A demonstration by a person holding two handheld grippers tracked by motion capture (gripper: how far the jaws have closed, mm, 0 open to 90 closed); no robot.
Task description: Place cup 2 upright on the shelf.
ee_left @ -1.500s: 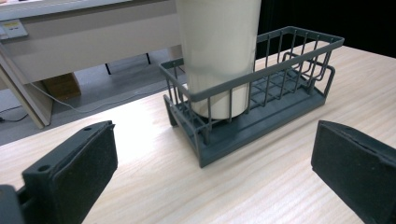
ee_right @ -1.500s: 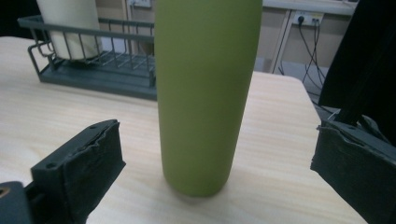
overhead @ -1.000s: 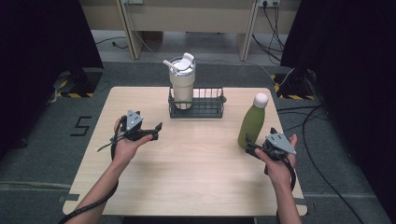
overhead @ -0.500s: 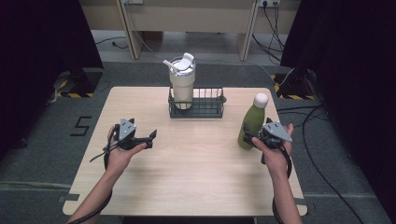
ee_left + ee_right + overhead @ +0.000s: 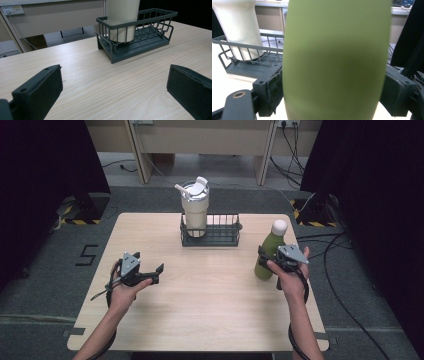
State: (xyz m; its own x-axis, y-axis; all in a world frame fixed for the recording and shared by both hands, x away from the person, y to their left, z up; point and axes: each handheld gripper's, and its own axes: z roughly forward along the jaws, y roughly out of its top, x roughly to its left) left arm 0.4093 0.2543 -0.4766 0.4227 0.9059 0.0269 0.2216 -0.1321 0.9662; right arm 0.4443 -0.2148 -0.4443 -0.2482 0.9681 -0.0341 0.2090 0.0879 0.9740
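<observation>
A green bottle point(image 5: 268, 251) with a white cap stands upright at the table's right side. My right gripper point(image 5: 265, 263) reaches it from the right, and its jaws have just been closing. In the right gripper view both pads point(image 5: 274, 92) press against the sides of the bottle point(image 5: 334, 62). My left gripper point(image 5: 155, 274) hovers low over the table's left part, open, with nothing but bare wood between its jaws point(image 5: 112, 92). It faces a dark wire basket point(image 5: 140, 37) that holds a cream tumbler point(image 5: 122, 20).
The wire basket point(image 5: 235, 227) sits at the table's far middle with the lidded tumbler point(image 5: 195, 207) upright in its left end; its right half is free. Light wooden table point(image 5: 210, 310). Cables run across the floor to the right.
My right gripper moved forward around the green bottle and its jaws closed onto it. My left hand drifted a little left and down, still open.
</observation>
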